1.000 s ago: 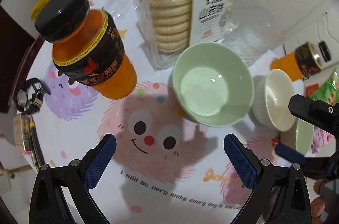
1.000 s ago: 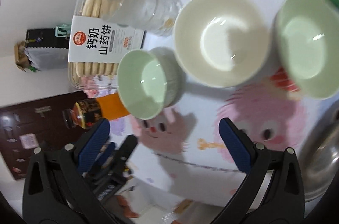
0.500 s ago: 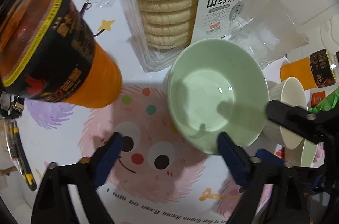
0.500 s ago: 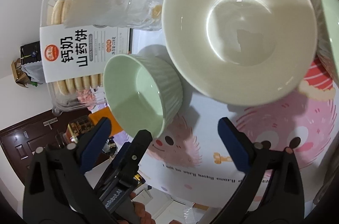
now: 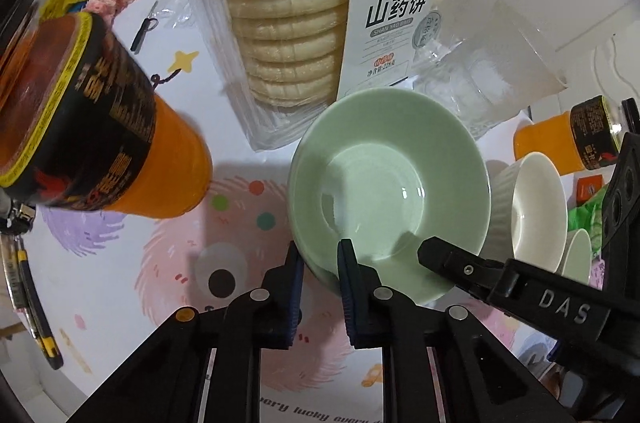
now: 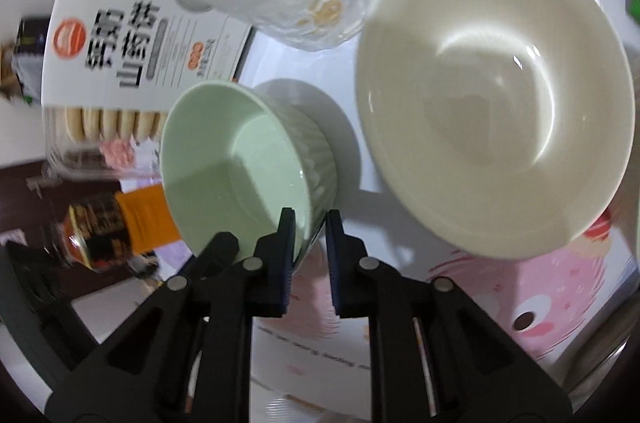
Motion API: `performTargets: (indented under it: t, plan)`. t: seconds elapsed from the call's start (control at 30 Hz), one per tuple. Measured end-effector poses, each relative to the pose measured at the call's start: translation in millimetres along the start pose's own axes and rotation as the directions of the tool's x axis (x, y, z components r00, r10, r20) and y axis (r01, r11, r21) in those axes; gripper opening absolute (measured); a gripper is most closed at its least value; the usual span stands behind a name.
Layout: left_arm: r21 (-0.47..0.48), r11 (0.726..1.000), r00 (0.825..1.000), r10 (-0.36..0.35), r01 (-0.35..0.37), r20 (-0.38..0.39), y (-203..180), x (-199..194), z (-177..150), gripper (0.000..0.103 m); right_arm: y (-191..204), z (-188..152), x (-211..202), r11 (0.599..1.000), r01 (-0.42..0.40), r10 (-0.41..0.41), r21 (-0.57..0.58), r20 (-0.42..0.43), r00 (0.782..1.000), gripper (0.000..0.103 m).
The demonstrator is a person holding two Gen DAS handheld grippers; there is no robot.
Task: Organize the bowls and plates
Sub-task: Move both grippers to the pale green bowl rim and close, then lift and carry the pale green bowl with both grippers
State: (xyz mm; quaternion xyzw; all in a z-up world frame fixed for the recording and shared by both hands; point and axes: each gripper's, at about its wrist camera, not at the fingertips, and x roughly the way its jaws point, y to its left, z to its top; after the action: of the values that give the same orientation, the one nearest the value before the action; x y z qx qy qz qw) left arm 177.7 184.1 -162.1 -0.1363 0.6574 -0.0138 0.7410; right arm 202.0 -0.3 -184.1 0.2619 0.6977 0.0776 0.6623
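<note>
Green bowl [image 5: 390, 179] sat on cartoon tablecloth [image 5: 120, 263] between orange bottle [image 5: 100, 139] and white bowl [image 5: 536, 211]; left gripper [image 5: 319, 265] and right gripper [image 6: 310, 229] had just closed, both clamping its rim

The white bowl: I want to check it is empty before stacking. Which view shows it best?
The right wrist view: the white bowl fills the frame, its empty inside fully visible. The left wrist view shows it only small and side-on at the right edge, partly hidden behind the right gripper.

Left tongs [image 5: 319, 259] pinch green bowl's [image 5: 390, 191] rim.
</note>
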Motion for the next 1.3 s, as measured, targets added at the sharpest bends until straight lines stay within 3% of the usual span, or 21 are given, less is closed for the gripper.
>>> performTargets:
  t: [0.27,0.6,0.77,0.97,1.03,1.3]
  plan:
    - [0.052,0.999,0.999,0.012,-0.014,0.032,1,-21,-23,0.016,23,-24,-2,0.992,0.063,-0.062,-0.111,0.005,0.998,0.017]
    - [0.153,0.988,0.998,-0.034,0.025,0.059,-11,-65,-55,0.016,35,-67,-26,0.991,0.053,-0.047,-0.123,0.051,0.998,0.017]
    - [0.221,0.974,0.996,-0.056,0.040,0.068,-19,-83,-78,0.016,37,-99,-41,0.987,0.087,-0.074,-0.132,0.098,0.992,0.018]
    - [0.328,0.942,0.995,-0.083,0.063,0.047,-37,-83,-107,0.017,-2,-128,-75,0.987,0.127,-0.114,-0.095,0.133,0.985,0.018]
    - [0.388,0.919,0.995,-0.088,0.065,0.042,-45,-83,-120,0.017,-11,-133,-77,0.988,0.134,-0.123,-0.071,0.138,0.983,0.018]
    - [0.467,0.879,0.995,-0.102,0.093,-0.007,-56,-74,-140,0.017,-43,-164,-81,0.992,0.122,-0.127,0.038,0.168,0.978,0.019]
